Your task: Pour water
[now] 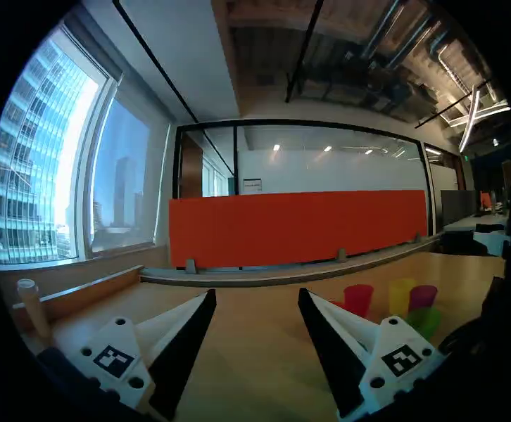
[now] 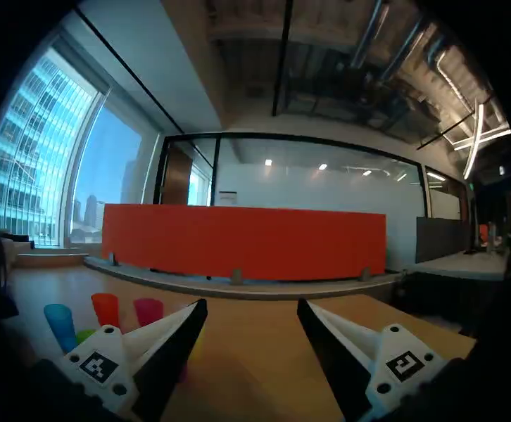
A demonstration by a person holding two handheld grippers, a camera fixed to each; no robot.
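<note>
Left claw is recorded spread and empty; right claw likewise. Coloured cups are clustered on the tabletop, at 4 o'clock in the left gripper view and 8 o'clock in the right. Risk judged: close-packed cups could be toppled by a finger. Orange partition is noted beyond, out of the way.

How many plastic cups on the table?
5. In the right gripper view: blue cup far left, green cup low beside it, red cup, pink cup. The yellow cup is clearest in the left gripper view. More may be hidden.
</note>
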